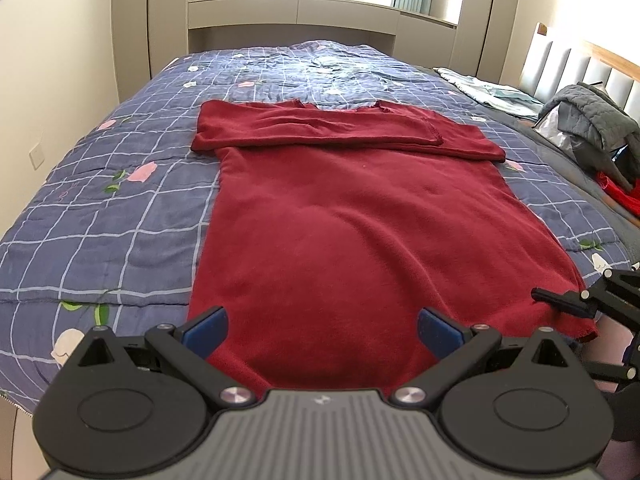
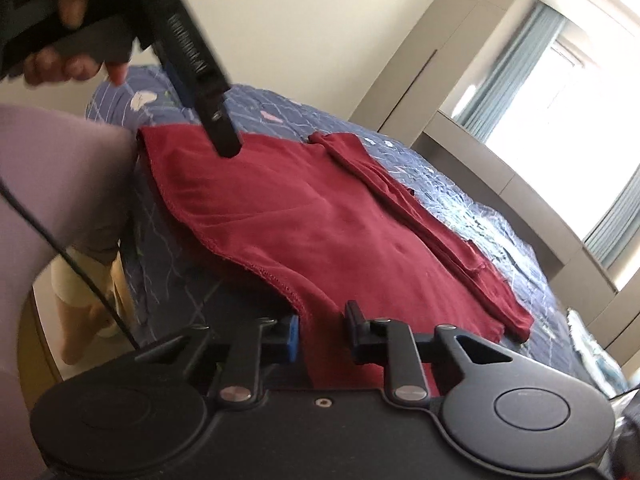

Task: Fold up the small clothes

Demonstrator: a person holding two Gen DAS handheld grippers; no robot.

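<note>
Straddling the red garment (image 1: 360,220)'s hem, left gripper (image 1: 322,330) gapes wide; right gripper (image 2: 320,330) half-closed around its corner.

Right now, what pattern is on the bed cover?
The bed cover is blue with a white grid and small flowers, clearest in the left wrist view.

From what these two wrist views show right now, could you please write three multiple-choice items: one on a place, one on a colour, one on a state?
1. Where does the garment lie?
A. on the bed quilt
B. on a chair
C. on the floor

2. What colour is the garment?
A. green
B. dark red
C. white

3. How is the left gripper?
A. shut on a sleeve
B. open, holding nothing
C. out of view

Key: 1 A, quilt shows on both sides of it; 2 B, dark red in both views; 3 B, its blue pads stand wide apart above the hem.
</note>
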